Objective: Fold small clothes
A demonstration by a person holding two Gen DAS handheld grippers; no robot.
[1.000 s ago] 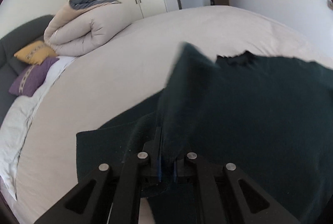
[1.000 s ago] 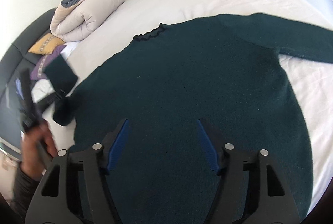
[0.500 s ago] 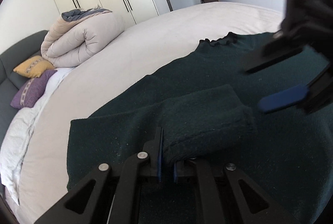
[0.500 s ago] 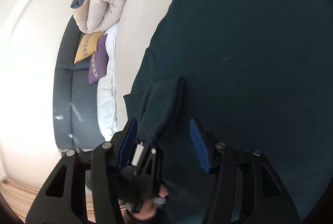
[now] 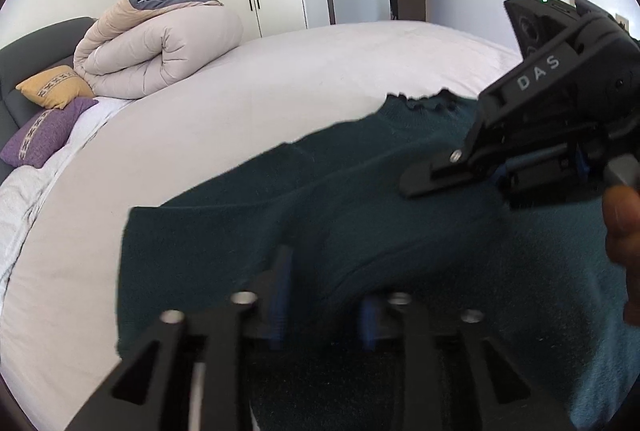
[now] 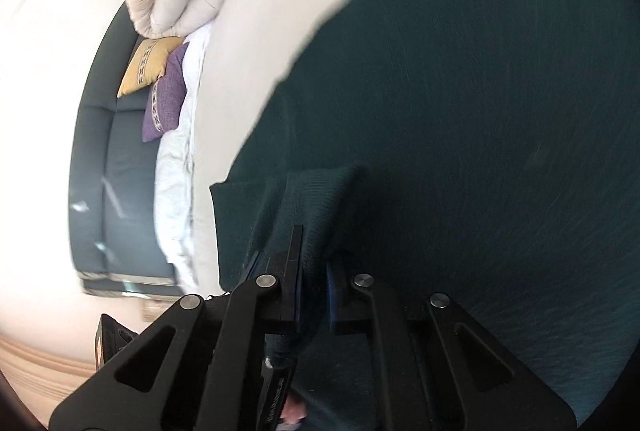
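Right tool (image 6: 312,271) marked "DAS", clenched on sweater (image 6: 480,111) sleeve; left tool (image 5: 320,295) released, sleeve between fingers, on bed (image 5: 280,79).

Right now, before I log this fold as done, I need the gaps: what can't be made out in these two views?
- Left tongs, left wrist view: motion blur; gripping the sleeve or not, cannot tell.
- Sleeve's cuff end, right wrist view: hidden between the closed right tongs.
- Sweater, other sleeve and far side: cut off by both views' edges.
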